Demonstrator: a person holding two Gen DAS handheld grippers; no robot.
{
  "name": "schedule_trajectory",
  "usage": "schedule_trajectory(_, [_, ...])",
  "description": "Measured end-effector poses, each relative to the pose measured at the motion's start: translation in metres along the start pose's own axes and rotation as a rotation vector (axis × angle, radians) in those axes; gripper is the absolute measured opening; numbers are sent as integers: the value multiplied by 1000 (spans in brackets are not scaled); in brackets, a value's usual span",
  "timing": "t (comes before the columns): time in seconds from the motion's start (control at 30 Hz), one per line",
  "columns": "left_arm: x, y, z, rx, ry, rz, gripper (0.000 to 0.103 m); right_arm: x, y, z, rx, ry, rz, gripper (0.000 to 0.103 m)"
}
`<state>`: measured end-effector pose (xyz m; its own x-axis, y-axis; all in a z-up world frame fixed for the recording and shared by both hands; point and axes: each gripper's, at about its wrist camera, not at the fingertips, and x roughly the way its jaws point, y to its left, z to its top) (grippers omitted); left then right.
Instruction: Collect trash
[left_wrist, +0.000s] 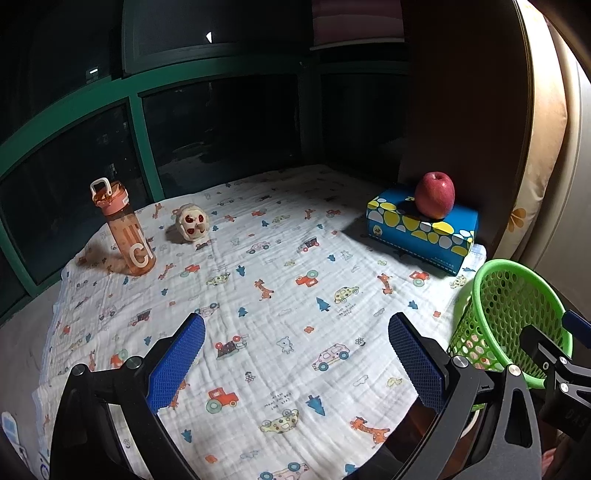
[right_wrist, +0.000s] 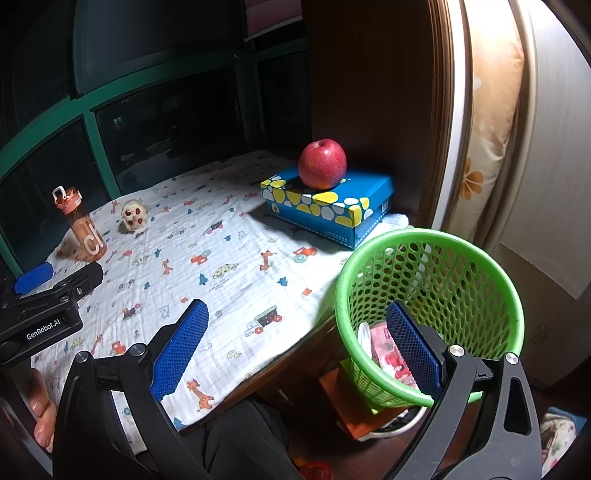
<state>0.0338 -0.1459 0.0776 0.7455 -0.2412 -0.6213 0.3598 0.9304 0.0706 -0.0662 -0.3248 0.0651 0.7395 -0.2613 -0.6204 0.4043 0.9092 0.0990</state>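
Both tongs (left_wrist: 295, 363) (right_wrist: 301, 349) gape empty beside green basket (right_wrist: 432, 240).

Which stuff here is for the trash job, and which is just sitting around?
For the job: green basket, wrappers inside it, left tool, right tool, both open and holding nothing.

Just there: bottle, small toy, apple, blue box, patterned cloth.
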Motion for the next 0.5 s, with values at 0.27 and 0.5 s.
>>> schedule_trajectory(0.27, [-2,-2,-1,3,-4,1,96,0,-1,0,1,1,2,96])
schedule_trajectory(0.5, [-2,-2,-1,8,-3,0,96,0,-1,-1,4,4,5,96])
